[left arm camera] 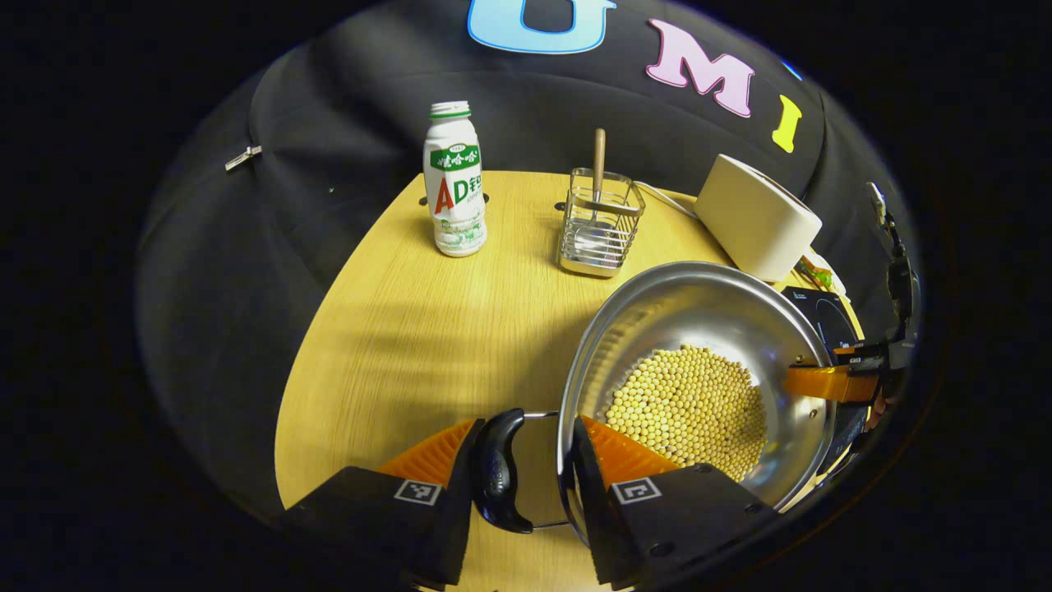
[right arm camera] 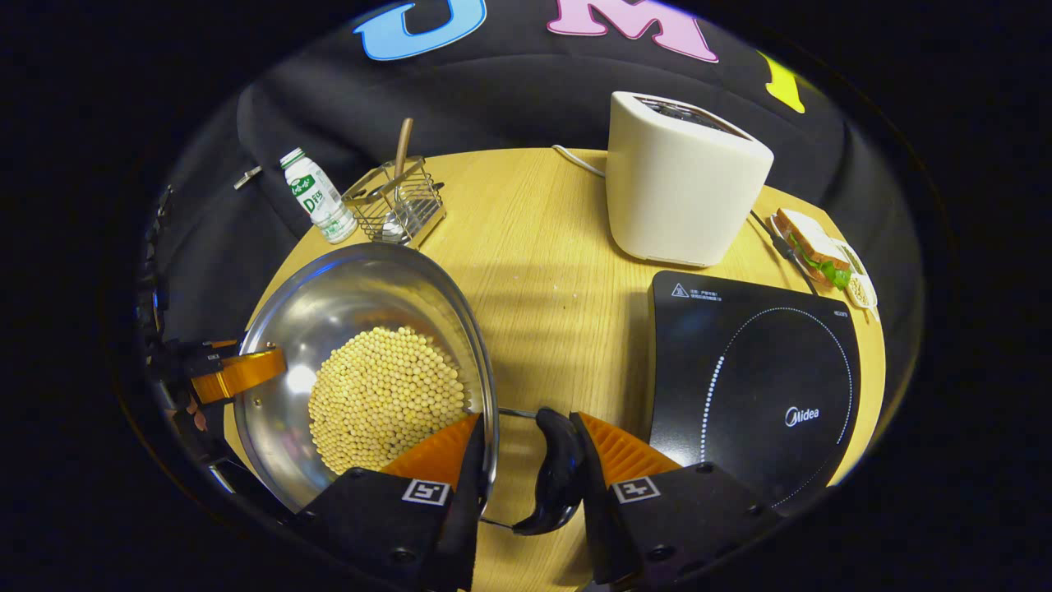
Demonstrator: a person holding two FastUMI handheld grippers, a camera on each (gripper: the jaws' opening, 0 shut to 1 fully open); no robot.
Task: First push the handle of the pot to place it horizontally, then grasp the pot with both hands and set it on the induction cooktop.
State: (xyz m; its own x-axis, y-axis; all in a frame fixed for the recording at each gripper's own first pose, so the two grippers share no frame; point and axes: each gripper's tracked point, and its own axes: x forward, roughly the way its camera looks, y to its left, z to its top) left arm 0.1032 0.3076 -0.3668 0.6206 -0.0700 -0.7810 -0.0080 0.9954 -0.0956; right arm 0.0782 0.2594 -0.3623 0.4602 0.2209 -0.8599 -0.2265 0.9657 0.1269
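A steel pot (left arm camera: 699, 312) holding pale yellow beans (left arm camera: 690, 407) sits over the wooden table, left of the black induction cooktop (right arm camera: 752, 378). My left gripper (left arm camera: 526, 427) is shut on the pot's near black side handle (left arm camera: 500, 470), with one finger outside the handle and the other inside the rim. On the opposite side, my right gripper (right arm camera: 526, 423) is shut the same way on the other black handle (right arm camera: 555, 477). Each gripper also appears across the pot from the other: the right gripper (left arm camera: 830, 382), the left gripper (right arm camera: 238, 370). I cannot tell whether the pot touches the table.
A white toaster (right arm camera: 686, 177) stands behind the cooktop, with a sandwich plate (right arm camera: 826, 255) to its right. At the back of the table are a milk bottle (left arm camera: 454, 181) and a wire holder with a spoon (left arm camera: 598, 222). The table edge (left arm camera: 283, 427) runs left of the pot.
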